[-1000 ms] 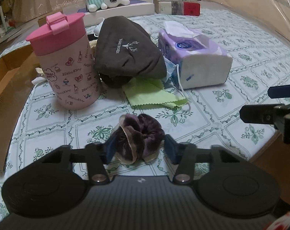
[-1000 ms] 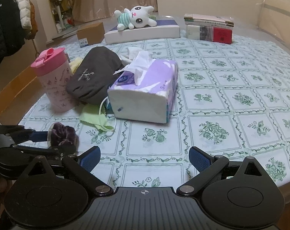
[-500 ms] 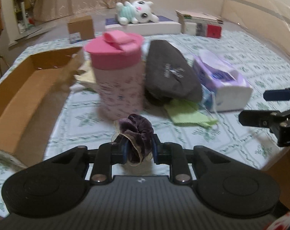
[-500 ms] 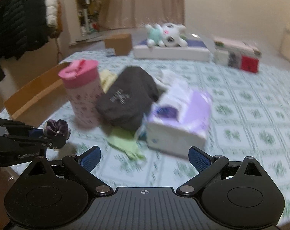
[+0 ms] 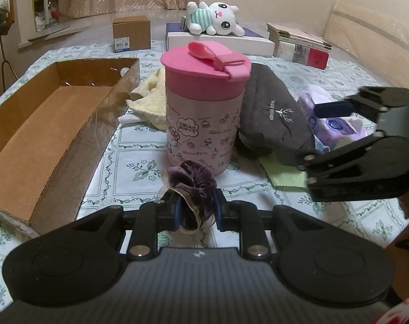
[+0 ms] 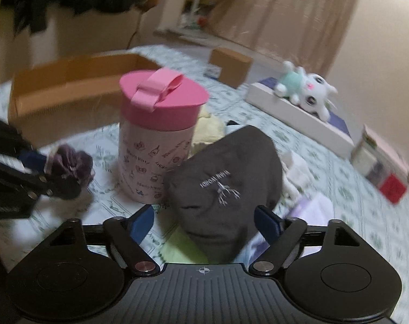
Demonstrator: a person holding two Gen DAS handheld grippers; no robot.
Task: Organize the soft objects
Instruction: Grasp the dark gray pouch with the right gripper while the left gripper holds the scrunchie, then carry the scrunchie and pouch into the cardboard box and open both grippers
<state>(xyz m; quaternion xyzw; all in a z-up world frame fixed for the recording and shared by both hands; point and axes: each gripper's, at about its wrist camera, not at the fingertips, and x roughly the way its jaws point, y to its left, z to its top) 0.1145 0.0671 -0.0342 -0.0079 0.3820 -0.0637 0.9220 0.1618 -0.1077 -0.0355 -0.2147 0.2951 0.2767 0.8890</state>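
Note:
My left gripper (image 5: 195, 210) is shut on a purple velvet scrunchie (image 5: 193, 186) and holds it above the table, just in front of a pink Hello Kitty tumbler (image 5: 204, 110). An open cardboard box (image 5: 42, 132) lies to the left. My right gripper (image 6: 207, 221) is open, its jaws either side of the near end of a dark grey beanie (image 6: 226, 186). The right gripper also shows in the left wrist view (image 5: 361, 145) over the beanie (image 5: 271, 116). The scrunchie in the left gripper shows at the left of the right wrist view (image 6: 69, 162).
A purple tissue pack (image 5: 336, 127), a green cloth (image 5: 285, 175) and a cream fluffy cloth (image 5: 153, 100) lie around the tumbler. A plush rabbit (image 5: 215, 21) on a white box, books (image 5: 298, 46) and a small carton (image 5: 131, 33) stand at the back.
My left gripper closed on the scrunchie, lifted it and swung left toward the box. My right gripper moved forward and left over the beanie, still open.

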